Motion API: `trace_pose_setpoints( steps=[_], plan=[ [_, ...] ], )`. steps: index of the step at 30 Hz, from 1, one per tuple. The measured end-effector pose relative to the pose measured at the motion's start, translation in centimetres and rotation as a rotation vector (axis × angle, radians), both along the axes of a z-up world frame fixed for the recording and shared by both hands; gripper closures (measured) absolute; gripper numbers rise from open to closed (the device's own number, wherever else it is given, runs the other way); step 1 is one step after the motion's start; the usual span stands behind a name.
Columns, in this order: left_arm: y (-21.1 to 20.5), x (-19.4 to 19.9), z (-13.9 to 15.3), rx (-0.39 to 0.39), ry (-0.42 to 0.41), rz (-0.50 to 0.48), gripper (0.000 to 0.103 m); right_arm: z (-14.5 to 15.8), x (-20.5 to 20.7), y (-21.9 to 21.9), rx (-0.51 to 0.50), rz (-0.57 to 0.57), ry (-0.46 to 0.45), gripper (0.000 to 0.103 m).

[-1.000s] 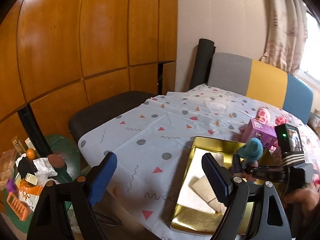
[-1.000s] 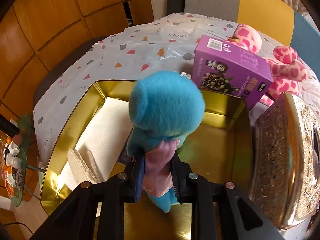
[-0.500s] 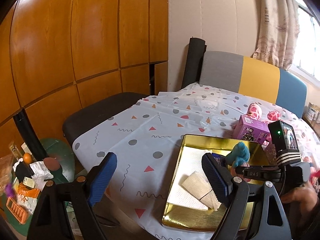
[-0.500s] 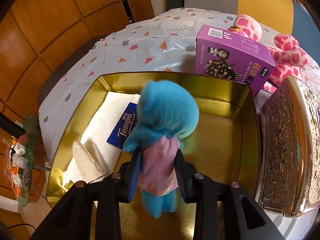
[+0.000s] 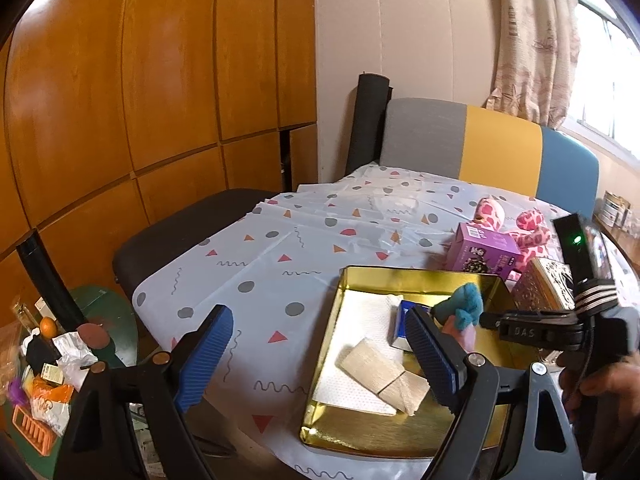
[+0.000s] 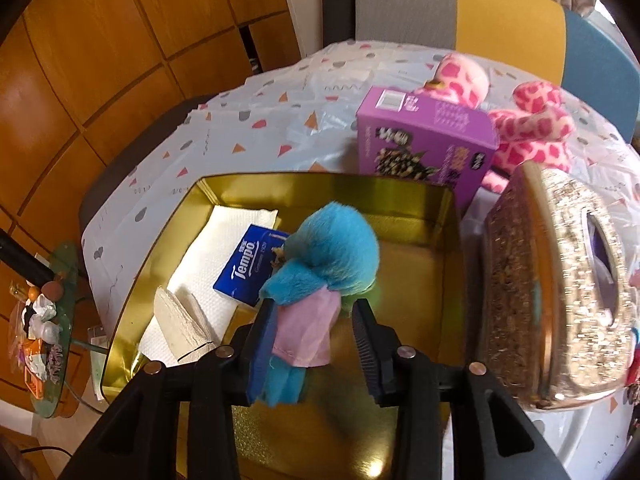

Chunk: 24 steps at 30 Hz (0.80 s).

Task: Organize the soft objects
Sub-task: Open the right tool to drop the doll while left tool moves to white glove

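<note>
My right gripper (image 6: 314, 330) sits over the gold tin (image 6: 320, 184) with the blue doll (image 6: 332, 252) between its fingers; the left pad touches the pink dress, the right pad stands clear, so the jaws are parted (no real grip that I can see); the doll leans beside the tissue pack (image 6: 250, 264); my left gripper (image 5: 320, 356) hangs wide, holding nothing.

Ornate box (image 6: 560, 292) blurred, edge-cropped

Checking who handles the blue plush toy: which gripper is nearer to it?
Right. The right gripper straddles the blue plush toy over the gold tin; the left gripper hovers open beside the tin, away from it.
</note>
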<state>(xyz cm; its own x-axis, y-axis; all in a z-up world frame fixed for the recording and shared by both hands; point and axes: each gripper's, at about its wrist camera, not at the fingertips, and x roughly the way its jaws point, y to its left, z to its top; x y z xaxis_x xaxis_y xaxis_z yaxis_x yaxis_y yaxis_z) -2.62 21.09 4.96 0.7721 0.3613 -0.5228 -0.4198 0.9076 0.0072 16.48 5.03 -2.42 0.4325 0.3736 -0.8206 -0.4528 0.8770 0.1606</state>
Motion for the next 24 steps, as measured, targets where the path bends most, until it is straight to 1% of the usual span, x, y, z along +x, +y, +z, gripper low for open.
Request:
trace_pose_setpoints(
  steps=[5,9,12,18,24],
  plan=[
    [-1.4,0.8,-0.2,0.003,0.012,-0.048,0.015,2.0,-0.8,-1.9,0.013,-0.013,-0.066,0.063],
    [-3.5,2.1,-0.5,-0.004,0.032,-0.124,0.014,3.7,-1.7,-4.4,0.014,-0.023,-0.122,0.063],
    [-5.5,3.1,-0.8,0.006,0.046,-0.189,0.014,4.6,-2.2,-7.1,0.012,-0.058,-0.148,0.063],
    [-10.6,4.9,-1.1,0.025,0.072,-0.338,0.014,5.3,-2.9,-13.8,0.022,-0.180,-0.167,0.063],
    [-15.9,6.4,-1.4,0.052,0.097,-0.479,0.014,4.8,-3.2,-21.9,0.026,-0.353,-0.158,0.063]
  ],
)
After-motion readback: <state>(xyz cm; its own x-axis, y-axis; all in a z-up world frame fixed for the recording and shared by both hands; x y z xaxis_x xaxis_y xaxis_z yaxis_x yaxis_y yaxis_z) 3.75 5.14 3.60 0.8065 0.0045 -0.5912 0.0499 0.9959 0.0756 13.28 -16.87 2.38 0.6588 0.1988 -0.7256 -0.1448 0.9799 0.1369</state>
